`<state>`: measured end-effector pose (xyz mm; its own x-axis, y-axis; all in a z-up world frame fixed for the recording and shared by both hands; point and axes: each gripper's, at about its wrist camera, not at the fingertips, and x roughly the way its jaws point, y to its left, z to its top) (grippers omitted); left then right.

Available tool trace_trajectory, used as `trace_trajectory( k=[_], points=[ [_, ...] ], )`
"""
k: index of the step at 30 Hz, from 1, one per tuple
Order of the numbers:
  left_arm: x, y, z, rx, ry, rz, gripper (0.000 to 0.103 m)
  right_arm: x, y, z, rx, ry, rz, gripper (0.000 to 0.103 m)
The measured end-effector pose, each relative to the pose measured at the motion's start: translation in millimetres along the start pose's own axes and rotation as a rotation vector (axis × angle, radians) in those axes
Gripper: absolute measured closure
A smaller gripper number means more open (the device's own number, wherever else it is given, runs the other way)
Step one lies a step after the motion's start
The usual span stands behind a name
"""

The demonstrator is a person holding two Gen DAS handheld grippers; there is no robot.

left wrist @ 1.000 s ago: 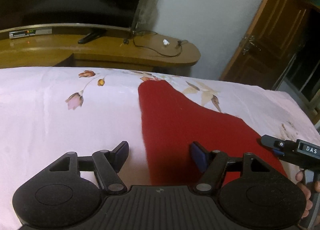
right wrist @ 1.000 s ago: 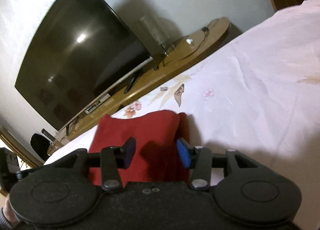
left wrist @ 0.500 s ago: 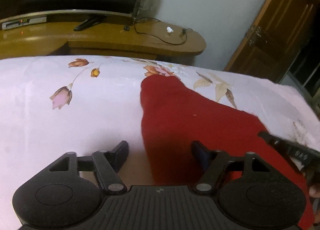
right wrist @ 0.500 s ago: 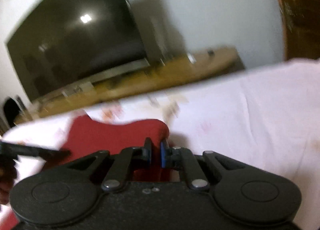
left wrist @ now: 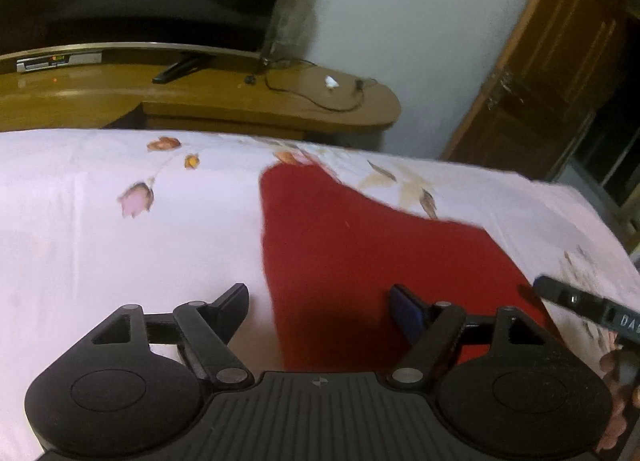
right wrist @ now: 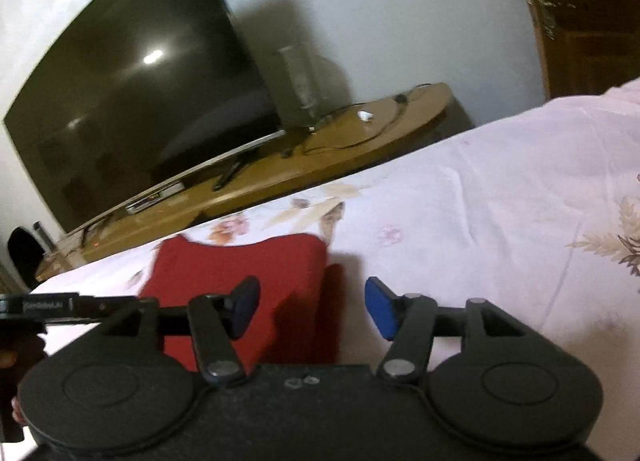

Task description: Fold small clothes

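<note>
White wall (left wrist: 420,21) and a brown wooden door (left wrist: 560,73) form the backdrop of a bedroom. Against the wall stands a large dark television (right wrist: 132,101) on a long wooden table (left wrist: 240,97), where a black cable (left wrist: 320,97) trails. Nearer, a bed (left wrist: 100,241) covered by a pale pink flowered sheet fills the lower part of both views. On the sheet lies a red garment (left wrist: 360,261), spread flat. The left tool (left wrist: 320,313) hovers over the garment's near left edge, jaws wide apart, having just opened further, with cloth below but nothing pinched. The right tool (right wrist: 312,305) sits at the garment's near right edge; its jaws have just been opening and grip nothing. A hand (left wrist: 618,389) shows at the left view's right edge.
</note>
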<state>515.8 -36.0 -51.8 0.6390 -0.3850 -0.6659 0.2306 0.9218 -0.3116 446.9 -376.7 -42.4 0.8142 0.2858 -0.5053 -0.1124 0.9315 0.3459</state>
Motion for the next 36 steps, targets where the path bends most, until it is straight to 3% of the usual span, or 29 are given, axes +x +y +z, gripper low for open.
trace_trajectory(
  k=[2, 6, 8, 14, 21, 26, 36],
  points=[
    [-3, -6, -11, 0.027, 0.008, -0.001, 0.027, -14, 12, -5, -0.026, -0.01, 0.028, 0.061],
    [7, -2, -28, 0.0, 0.044, 0.011, 0.026, -24, 29, -20, -0.105, -0.02, 0.046, 0.068],
    [12, 0, -28, 0.007, 0.046, 0.024, 0.015, -2, 32, -30, -0.155, 0.066, -0.03, 0.076],
    [2, -7, -24, 0.02, 0.059, 0.06, 0.015, 8, 30, -27, -0.142, 0.085, -0.06, 0.075],
    [-29, -22, -40, 0.057, 0.041, 0.043, 0.015, -33, 43, -26, -0.152, 0.002, -0.004, 0.068],
    [-19, -11, -56, -0.007, 0.051, 0.047, 0.01, -6, 45, -49, -0.22, 0.099, -0.085, 0.061],
    [-19, -14, -51, -0.001, 0.064, 0.061, 0.01, -10, 42, -46, -0.167, 0.093, -0.09, 0.057]
  ],
)
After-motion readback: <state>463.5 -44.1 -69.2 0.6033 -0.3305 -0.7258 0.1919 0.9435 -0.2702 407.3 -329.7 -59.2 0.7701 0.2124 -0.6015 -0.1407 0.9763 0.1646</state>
